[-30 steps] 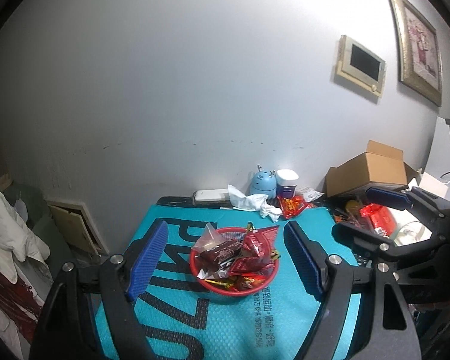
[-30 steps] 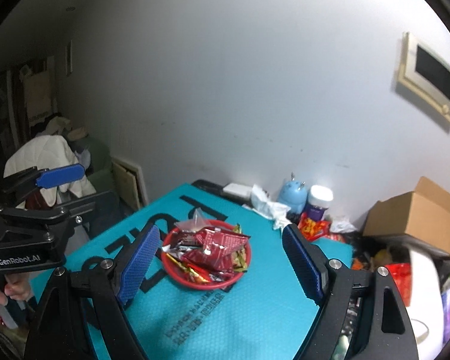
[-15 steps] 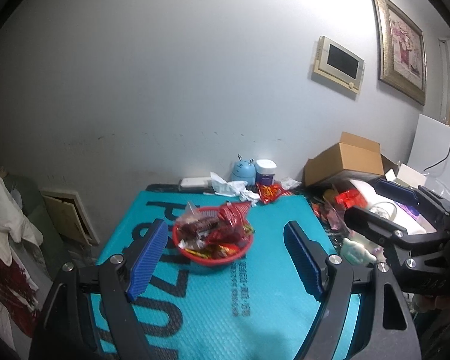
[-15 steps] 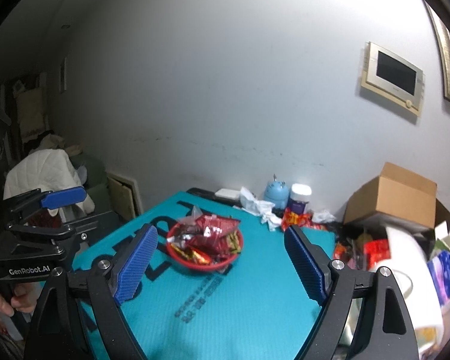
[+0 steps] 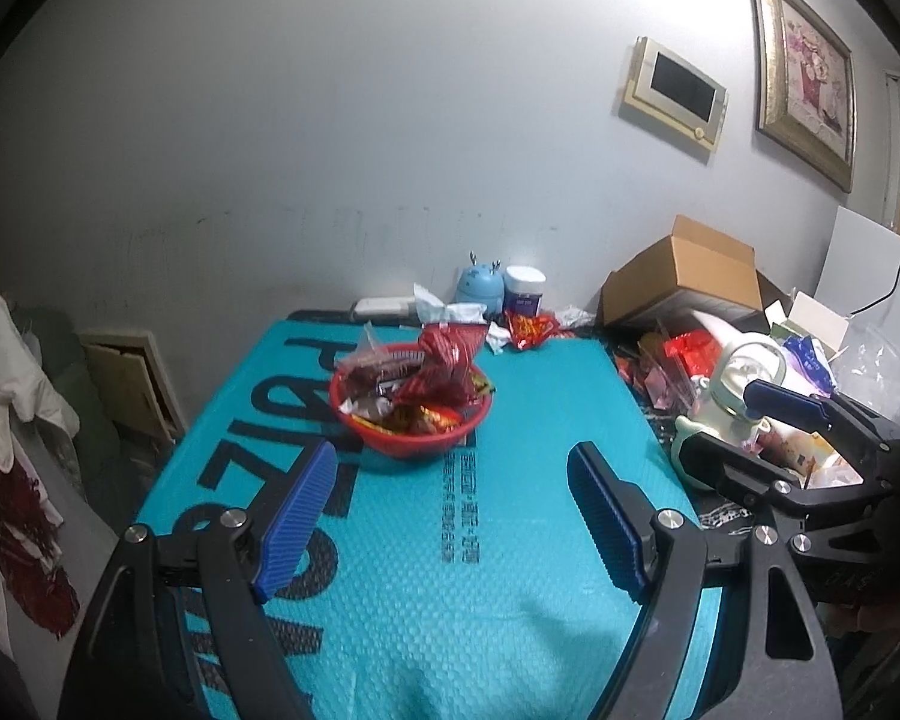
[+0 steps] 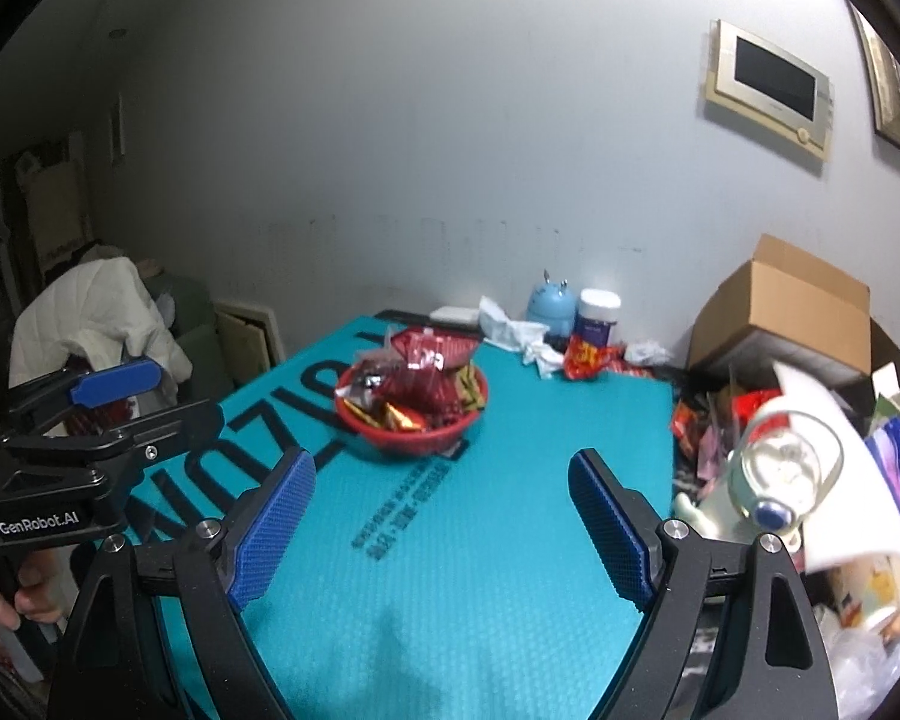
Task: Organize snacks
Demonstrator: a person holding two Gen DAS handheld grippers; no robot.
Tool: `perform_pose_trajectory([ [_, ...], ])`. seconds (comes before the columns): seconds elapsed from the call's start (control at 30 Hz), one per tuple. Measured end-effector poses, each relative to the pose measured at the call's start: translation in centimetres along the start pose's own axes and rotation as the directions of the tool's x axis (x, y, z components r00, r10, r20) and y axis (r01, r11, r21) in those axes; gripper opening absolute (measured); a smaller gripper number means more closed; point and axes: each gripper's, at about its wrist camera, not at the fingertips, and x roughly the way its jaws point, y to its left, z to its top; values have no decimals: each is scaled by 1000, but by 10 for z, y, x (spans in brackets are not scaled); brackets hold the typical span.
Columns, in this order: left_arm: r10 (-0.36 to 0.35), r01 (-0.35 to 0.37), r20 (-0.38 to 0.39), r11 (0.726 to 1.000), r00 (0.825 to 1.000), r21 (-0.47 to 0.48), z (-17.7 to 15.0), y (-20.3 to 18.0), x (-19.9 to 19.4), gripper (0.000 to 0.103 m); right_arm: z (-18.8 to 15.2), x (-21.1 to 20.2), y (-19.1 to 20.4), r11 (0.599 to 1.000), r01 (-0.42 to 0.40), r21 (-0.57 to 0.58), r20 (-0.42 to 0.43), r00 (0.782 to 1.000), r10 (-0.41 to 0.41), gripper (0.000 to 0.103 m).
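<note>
The left gripper (image 5: 453, 516) has its 2 blue fingers spread wide and holds nothing. The right gripper (image 6: 441, 519) is the same: spread wide, with only the mat between its fingers. Both hover over the near part of the teal mat (image 5: 450, 600), well apart from the snacks.

The red basket (image 5: 411, 420) stands on the far half of the mat, a little to the left. It is heaped with wrapped snacks (image 5: 426, 369), mostly red and dark packets, and some of them stick up above the rim. So most of the snacks on the mat already lie in the basket. 1 red and yellow packet (image 6: 588, 360) lies outside it, at the far edge of the mat beside a small jar (image 6: 597, 315) and a blue toy (image 6: 549, 303). More red packets (image 5: 690, 354) lie in the clutter to the right of the mat, near a cardboard box (image 5: 684, 282). I cannot tell if these belong to the task.

Both grippers are held level and point forward to the far wall. In the right view, a hand (image 6: 6, 594) grips the handle of the left gripper at the near left.
</note>
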Motion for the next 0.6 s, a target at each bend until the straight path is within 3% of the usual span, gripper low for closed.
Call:
perform_pose_trajectory([
  [0.6, 30, -30, -18, 999, 999, -31, -17, -4, 2, 79, -19, 1, 3, 999, -31, -14, -23, 999, 31, 87],
])
